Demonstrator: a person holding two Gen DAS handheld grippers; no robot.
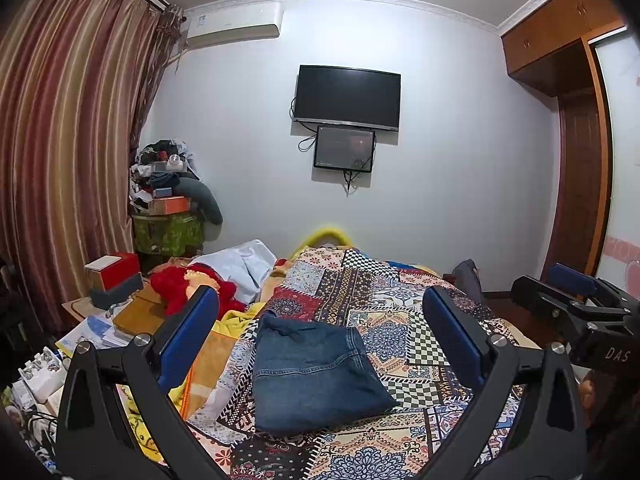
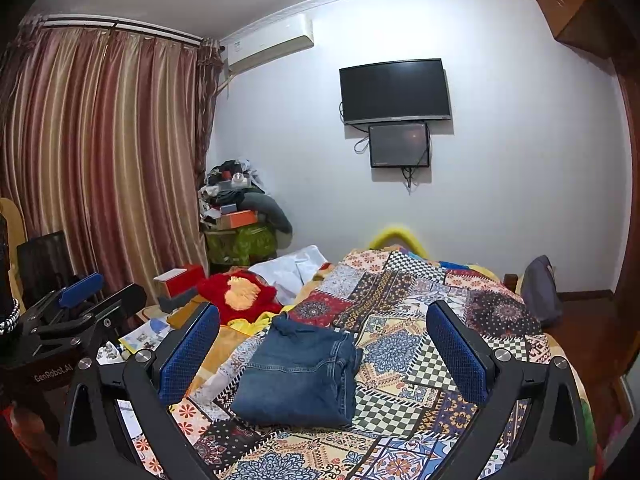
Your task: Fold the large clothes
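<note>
A: Left wrist view: folded jeans [image 1: 316, 372] lie flat on the patchwork bedspread [image 1: 400, 320], mid-bed, straight below the wall TV [image 1: 347, 97]. Left tongs [image 1: 320, 338] spread wide, empty, held above the jeans, not touching.

B: Right tongs?

A: Same. Right tongs [image 2: 322, 346] spread, pinching nothing, hovering over the jeans [image 2: 300, 376]. Each view catches the other tool off to the side: right tongs [image 1: 576, 300] at right edge, apart from the jeans; left tongs [image 2: 84, 300] at left edge.

B: Task status?

A: Looks like the fold is done, a compact rectangle. That's a judgement.

B: Handling?

A: Denim: soft but thick, heavyish for cloth, not slippery, not fragile. Stacked layers will likely sag and slide apart if lifted by one corner. Better to pinch all the layers at the folded edge, one tongs at each end.

B: View differences?

A: Right view shows the stacked layer edges on the jeans' right side, plus a dark screen near the curtain [image 2: 100, 160]. Left view shows the wardrobe [image 1: 560, 40] right of the TV and more bedside clutter under the curtain. Red plush [image 2: 240, 292] sits left of the jeans in both.
</note>
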